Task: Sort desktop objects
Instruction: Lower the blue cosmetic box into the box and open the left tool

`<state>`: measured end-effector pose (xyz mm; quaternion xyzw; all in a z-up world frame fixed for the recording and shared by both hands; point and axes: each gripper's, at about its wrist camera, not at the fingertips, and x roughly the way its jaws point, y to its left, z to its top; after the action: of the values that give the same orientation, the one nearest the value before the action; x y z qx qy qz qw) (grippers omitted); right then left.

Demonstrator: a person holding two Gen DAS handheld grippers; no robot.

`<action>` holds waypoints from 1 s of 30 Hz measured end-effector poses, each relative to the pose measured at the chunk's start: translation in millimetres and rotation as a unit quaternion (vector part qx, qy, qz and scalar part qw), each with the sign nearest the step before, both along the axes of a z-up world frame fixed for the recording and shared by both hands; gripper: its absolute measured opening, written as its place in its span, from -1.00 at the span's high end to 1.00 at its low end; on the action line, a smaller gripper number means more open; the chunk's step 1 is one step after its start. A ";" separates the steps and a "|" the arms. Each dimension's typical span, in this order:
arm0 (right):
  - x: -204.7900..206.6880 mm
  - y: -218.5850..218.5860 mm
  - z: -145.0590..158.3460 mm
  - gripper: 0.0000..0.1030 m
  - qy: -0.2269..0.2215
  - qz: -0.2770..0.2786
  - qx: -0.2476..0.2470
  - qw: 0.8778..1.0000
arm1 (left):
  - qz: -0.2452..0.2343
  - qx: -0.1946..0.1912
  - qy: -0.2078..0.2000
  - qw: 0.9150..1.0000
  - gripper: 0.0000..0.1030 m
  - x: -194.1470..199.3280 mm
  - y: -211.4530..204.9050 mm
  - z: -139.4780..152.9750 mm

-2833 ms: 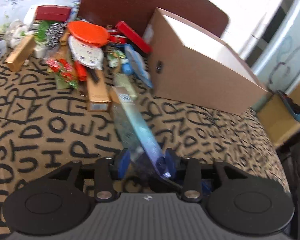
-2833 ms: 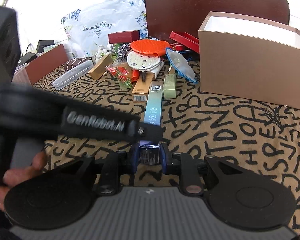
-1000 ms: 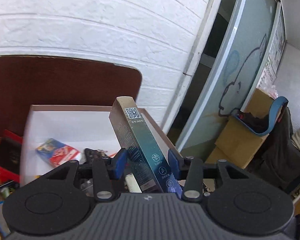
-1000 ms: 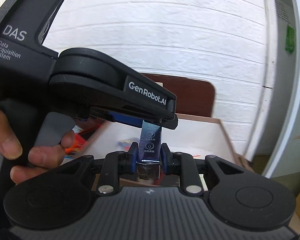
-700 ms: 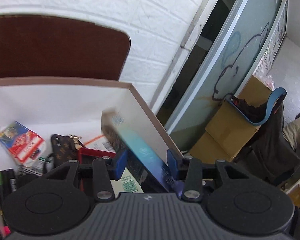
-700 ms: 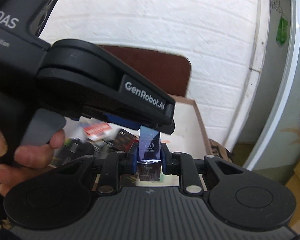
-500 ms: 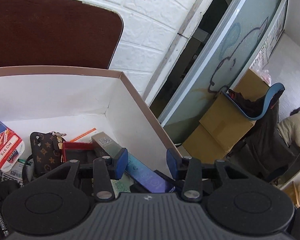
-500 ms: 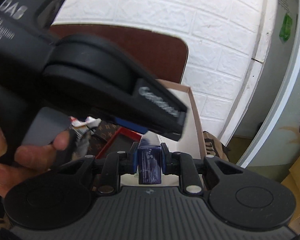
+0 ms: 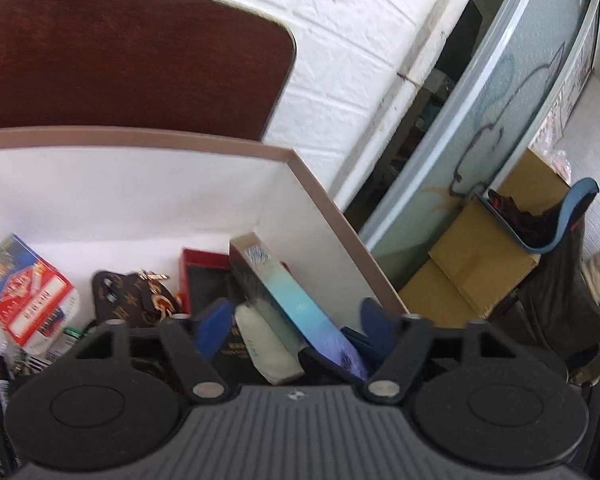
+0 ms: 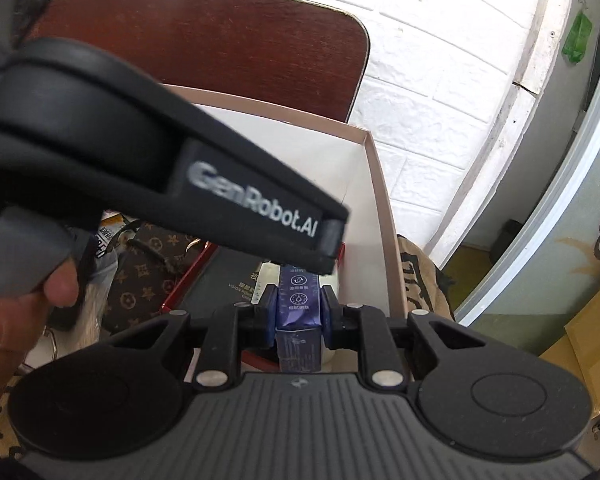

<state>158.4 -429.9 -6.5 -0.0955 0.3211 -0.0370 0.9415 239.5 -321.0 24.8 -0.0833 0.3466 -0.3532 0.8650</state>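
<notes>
A long teal-and-blue box (image 9: pixel 288 296) lies slanted inside the brown carton (image 9: pixel 328 208), resting on the things in it. My left gripper (image 9: pixel 296 320) straddles the box. Its jaws are opening and stand wide, and the blue pads are off the box's sides. In the right wrist view my right gripper (image 10: pixel 299 312) is shut on the near purple end of the same box (image 10: pixel 299 296), low over the carton (image 10: pixel 380 184). The left gripper's black body (image 10: pixel 220 184) crosses that view above the box, with a hand (image 10: pixel 20 304) on its handle.
In the carton lie a brown monogram pouch (image 9: pixel 120 296), a red-and-blue card pack (image 9: pixel 24 292), a red-rimmed black case (image 9: pixel 204 276) and a white item (image 9: pixel 260 344). A dark brown chair back (image 9: pixel 120 52) stands behind. Cardboard boxes (image 9: pixel 480 256) sit on the floor at right.
Both grippers carried the long box from the table over the carton and lowered it in. The left jaws have spread off the box; the right stays closed on it.
</notes>
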 end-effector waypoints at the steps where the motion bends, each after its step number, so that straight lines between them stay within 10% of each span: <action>1: -0.6 -1.2 0.7 0.56 -0.001 0.001 0.009 1.000 | -0.001 -0.001 -0.003 1.000 -0.69 -1.3 2.0 2.4; 3: -3.6 -1.9 1.2 0.04 -0.003 0.000 0.014 1.000 | -0.006 -0.003 -0.005 1.000 -0.81 -3.9 6.0 5.6; 13: -26.3 14.2 3.6 -0.30 -0.011 0.013 -0.003 1.000 | -0.012 0.013 -0.025 1.000 -0.88 -26.4 16.6 13.2; 16: -36.5 19.3 8.3 -0.68 -0.023 0.014 -0.006 1.000 | -0.009 0.017 -0.029 0.999 -0.88 -33.0 20.2 14.6; 30: -87.7 41.8 29.3 -0.75 -0.041 0.031 -0.007 0.999 | 0.024 0.037 -0.092 0.995 -0.88 -81.8 46.3 34.2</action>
<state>70.7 -388.2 22.9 -0.1109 0.2787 -0.0136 0.9539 157.7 -274.7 58.9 -0.0267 0.2764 -0.3258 0.9037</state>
